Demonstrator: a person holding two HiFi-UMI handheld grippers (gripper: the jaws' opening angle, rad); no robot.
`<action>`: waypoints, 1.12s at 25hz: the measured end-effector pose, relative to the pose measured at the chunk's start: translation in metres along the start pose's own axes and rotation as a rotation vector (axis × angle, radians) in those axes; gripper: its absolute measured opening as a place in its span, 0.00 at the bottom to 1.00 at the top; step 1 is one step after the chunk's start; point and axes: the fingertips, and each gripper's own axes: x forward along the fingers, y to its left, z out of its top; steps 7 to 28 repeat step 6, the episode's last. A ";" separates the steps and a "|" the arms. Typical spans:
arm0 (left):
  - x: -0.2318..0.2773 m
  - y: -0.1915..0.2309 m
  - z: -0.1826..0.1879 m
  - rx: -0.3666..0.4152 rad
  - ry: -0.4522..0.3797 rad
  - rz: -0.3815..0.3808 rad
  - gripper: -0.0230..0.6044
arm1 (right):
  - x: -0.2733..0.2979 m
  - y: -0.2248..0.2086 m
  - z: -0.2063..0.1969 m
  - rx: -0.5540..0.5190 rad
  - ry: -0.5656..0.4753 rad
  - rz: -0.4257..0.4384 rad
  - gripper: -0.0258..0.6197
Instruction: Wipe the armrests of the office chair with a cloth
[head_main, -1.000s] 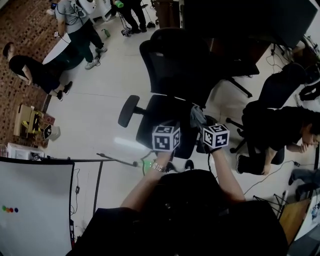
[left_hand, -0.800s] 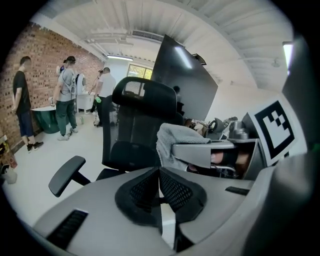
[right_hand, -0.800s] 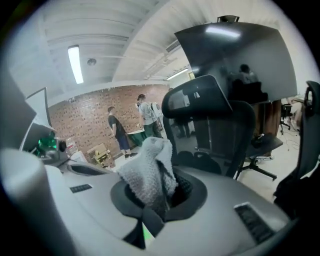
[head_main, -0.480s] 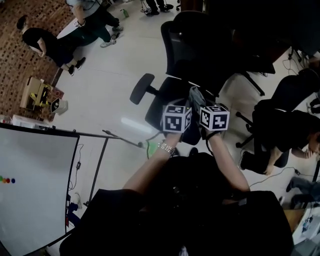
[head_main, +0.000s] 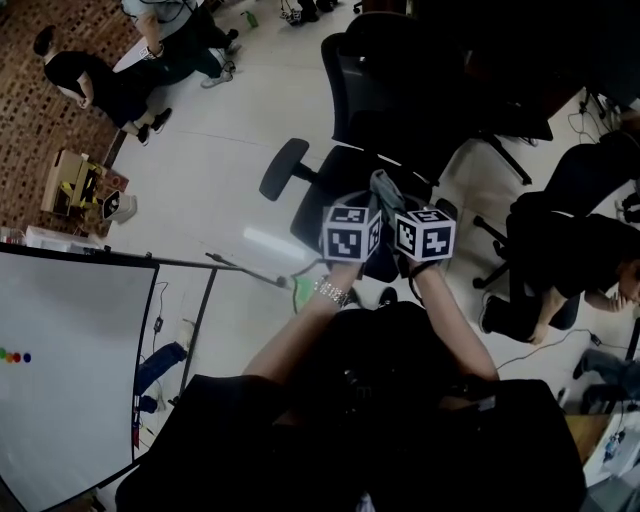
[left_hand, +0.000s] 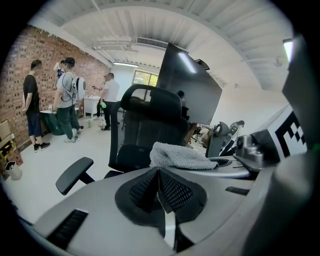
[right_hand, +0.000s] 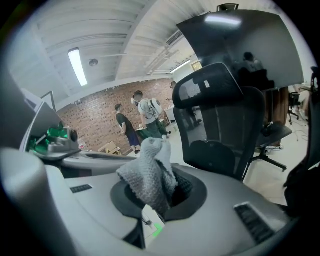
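My right gripper (right_hand: 156, 196) is clenched on a grey, nubbly knit cloth (right_hand: 148, 176). The cloth bunches up out of the gripper's black ribbed pads (right_hand: 186, 188) in a soft, crumpled peak. My left gripper (left_hand: 159, 186) is pinched together on nothing, its black diamond-textured pads (left_hand: 171, 190) meeting edge to edge.

From the head view both grippers sit side by side over the seat of the black mesh-backed office chair (head_main: 385, 95). Each carries a white cube printed with black square markers (head_main: 350, 232), the only print I can make out. The cloth sticks up just ahead of the cubes.

The chair's rounded, padded black armrest (head_main: 283, 168) juts out to the left, well apart from the cloth. A white board (head_main: 60, 370) with a few small coloured dots stands at lower left. Several people (left_hand: 65, 100) stand by a red brick wall (left_hand: 45, 55).
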 end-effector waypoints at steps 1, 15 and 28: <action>0.000 -0.001 -0.001 0.002 0.003 -0.001 0.04 | 0.000 0.001 0.000 -0.001 -0.001 0.006 0.11; 0.002 -0.011 -0.006 -0.002 0.015 -0.015 0.04 | -0.008 -0.001 -0.002 0.002 -0.005 0.023 0.11; 0.002 -0.011 -0.006 -0.002 0.015 -0.015 0.04 | -0.008 -0.001 -0.002 0.002 -0.005 0.023 0.11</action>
